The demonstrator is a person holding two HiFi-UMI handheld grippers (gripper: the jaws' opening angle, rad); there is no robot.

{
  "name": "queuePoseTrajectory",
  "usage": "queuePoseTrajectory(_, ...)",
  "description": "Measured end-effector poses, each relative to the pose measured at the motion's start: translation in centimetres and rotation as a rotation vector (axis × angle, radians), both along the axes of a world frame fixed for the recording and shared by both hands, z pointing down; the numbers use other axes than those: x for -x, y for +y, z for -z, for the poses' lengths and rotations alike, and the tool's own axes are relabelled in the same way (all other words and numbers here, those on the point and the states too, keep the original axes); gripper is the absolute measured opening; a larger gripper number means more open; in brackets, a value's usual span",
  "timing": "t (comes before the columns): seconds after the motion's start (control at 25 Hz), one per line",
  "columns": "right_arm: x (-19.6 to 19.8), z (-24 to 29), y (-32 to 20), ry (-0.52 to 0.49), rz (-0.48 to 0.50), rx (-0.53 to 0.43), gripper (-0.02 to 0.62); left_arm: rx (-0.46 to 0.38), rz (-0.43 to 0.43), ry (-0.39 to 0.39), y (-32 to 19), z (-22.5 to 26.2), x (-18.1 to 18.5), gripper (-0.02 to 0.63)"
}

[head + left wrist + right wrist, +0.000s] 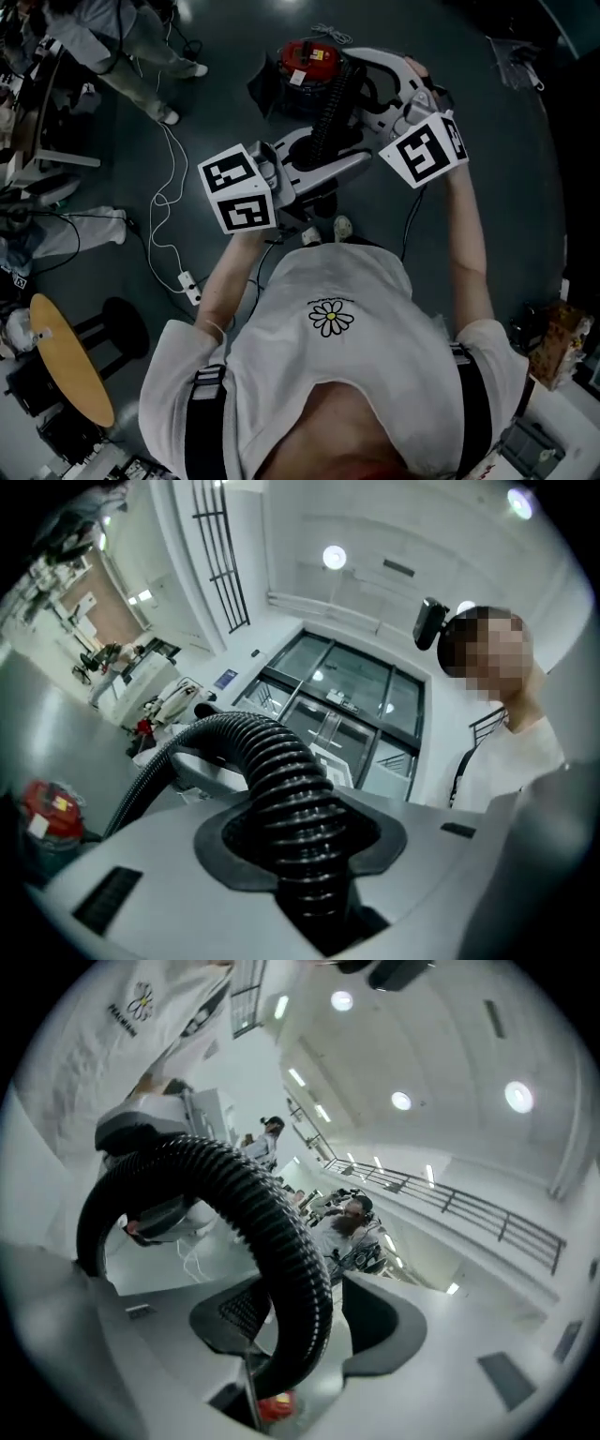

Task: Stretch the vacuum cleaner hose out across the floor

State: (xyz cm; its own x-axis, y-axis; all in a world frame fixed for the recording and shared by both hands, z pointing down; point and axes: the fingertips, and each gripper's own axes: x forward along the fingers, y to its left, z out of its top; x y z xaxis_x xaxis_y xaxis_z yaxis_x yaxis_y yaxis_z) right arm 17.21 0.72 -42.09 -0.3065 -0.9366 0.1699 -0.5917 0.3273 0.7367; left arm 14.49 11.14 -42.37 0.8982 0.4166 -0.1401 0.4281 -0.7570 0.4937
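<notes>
In the head view, both arms are stretched forward over the dark floor. The left gripper and right gripper are set on a black ribbed hose below the red vacuum cleaner at upper centre.

In the left gripper view, the left gripper is clamped on the hose.

In the right gripper view, the right gripper is slightly parted, and the hose is left loose between the jaws.

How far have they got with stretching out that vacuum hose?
Early days. Done: the left gripper is clamped on the black hose. In hand: the hose also runs through the right gripper, whose jaws stand open. Left: it curves in a loop close to the red vacuum cleaner, not yet laid along the floor.
</notes>
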Motion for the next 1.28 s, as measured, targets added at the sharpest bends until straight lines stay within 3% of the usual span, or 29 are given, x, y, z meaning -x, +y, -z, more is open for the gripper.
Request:
queuePoseTrajectory(0.08, -0.5, -1.6, -0.9, -0.182, 0.013, 0.055, 0.241, -0.034, 0.056, -0.025, -1.3, -0.7, 1.5, 0.147)
queuePoseTrajectory(0.24, -3.5, -7.5, -1.2, -0.496, -0.02, 0.237, 0.241, -0.067, 0.087, -0.017, -2.5, -0.1, 4.8, 0.148)
queuePoseTrajectory(0.32, -2.9, -11.7, -1.3, -0.534, 0.003, 0.357, 0.241, -0.066, 0.088, -0.015, -2.3, 0.0, 5.8, 0.149)
queuePoseTrajectory(0.48, -0.8, -19.8, -3.2, -0.421, 0.025, 0.557, 0.242, -0.014, 0.079, 0.004, -1.5, 0.0, 6.3, 0.147)
queuePoseTrajectory(0.6, 0.3, -21.9, -4.9, -0.578, 0.089, 0.679, 0.241, -0.057, 0.045, -0.021, 0.0, 0.3, 6.0, 0.149)
queuePoseTrajectory(0.64, 0.5, -21.6, -5.2, -0.602, 0.099, 0.676, 0.237, -0.054, 0.055, -0.028, -0.1, 0.3, 5.9, 0.149)
queuePoseTrajectory(0.68, 0.3, -21.0, -5.4, -0.58, 0.083, 0.642, 0.178, -0.038, 0.074, -0.032, -0.6, 0.3, 5.8, 0.149)
queuePoseTrajectory(0.76, -0.9, -19.5, -5.8, -0.486, 0.009, 0.544, 0.135, -0.036, 0.107, -0.048, -1.3, 0.1, 5.7, 0.149)
queuePoseTrajectory(0.96, -7.0, -10.2, -6.4, -0.374, -0.219, 0.263, 0.13, -0.19, 0.068, -0.107, -0.2, 0.2, 5.7, 0.149)
queuePoseTrajectory(1.12, -11.0, -0.5, -5.4, -0.181, -0.38, 0.026, 0.13, -0.244, -0.024, -0.092, 1.5, -0.2, 5.2, 0.15)
queuePoseTrajectory(1.28, -13.5, 4.0, -3.9, 0.077, -0.466, -0.074, 0.129, -0.295, -0.014, -0.052, 2.3, 1.8, 4.7, 0.15)
